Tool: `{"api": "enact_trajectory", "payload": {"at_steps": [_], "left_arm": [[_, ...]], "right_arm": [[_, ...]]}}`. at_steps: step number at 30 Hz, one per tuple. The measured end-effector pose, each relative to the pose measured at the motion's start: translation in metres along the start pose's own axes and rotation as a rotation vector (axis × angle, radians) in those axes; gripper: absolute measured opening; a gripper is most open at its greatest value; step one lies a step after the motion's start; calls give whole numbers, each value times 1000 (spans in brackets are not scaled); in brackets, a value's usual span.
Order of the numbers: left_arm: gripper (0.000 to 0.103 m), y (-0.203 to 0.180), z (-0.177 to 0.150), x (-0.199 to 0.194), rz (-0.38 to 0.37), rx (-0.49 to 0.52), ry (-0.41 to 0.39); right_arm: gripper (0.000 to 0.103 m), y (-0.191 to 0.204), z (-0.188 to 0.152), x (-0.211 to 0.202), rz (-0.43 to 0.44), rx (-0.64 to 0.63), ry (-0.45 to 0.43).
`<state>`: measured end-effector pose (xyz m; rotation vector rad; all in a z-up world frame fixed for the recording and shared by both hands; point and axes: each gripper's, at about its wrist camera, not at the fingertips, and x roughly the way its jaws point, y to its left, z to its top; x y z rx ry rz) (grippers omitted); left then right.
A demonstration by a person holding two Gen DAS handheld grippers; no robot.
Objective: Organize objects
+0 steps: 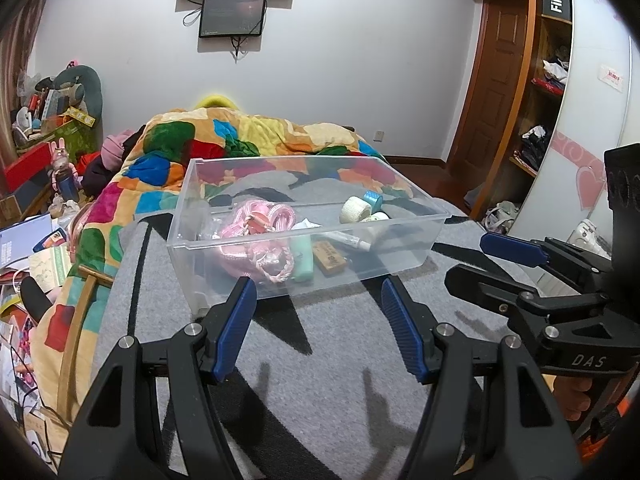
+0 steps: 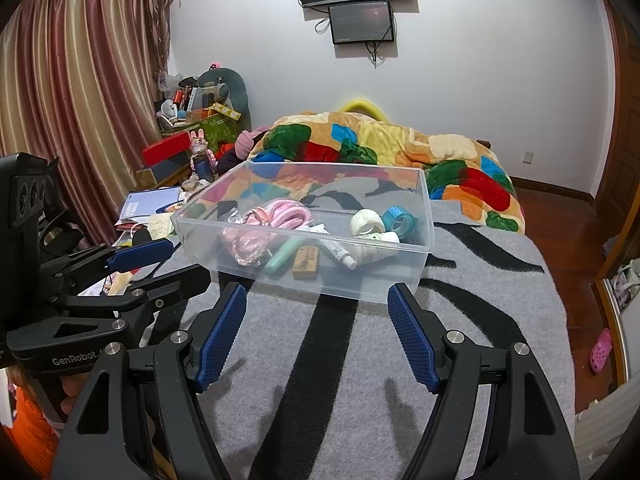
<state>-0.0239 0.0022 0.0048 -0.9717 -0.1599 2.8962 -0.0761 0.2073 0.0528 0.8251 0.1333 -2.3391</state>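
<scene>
- The left gripper (image 1: 318,292) was held with its blue-padded jaws spread wide and nothing was gripped; it hovered over the grey, black-striped blanket (image 1: 340,360) just short of the clear plastic bin (image 1: 400,256).
- The right gripper (image 2: 316,300) was likewise opened wide and held nothing — it was poised near the bin's front wall, not touching it.
- The bin was set on the blanket, with a patchwork quilt (image 1: 168,152) bunched behind it.
- Inside the bin the items were gathered (all lying loose on its floor): a pink braided cord (image 2: 260,236) at the left, a mint-green tube (image 2: 284,256) and a small wooden block (image 2: 307,261) near the middle, a white tube (image 2: 360,254) beside them, and a white tape roll (image 2: 367,221) with a blue tape roll (image 2: 399,219) just beside it toward the back right.
- Each gripper was seen in the other's view — the right one at the right edge of the left camera, the left one at the left edge of the right camera.
</scene>
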Motion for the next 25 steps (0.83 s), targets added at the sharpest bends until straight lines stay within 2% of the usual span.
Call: {"api": "enact_trajectory", "payload": {"at_steps": [25], "left_arm": [[69,1,-1,-3,-1,-11,-8]], "right_arm": [[71,-4,-4,4,9,12,14]]}}
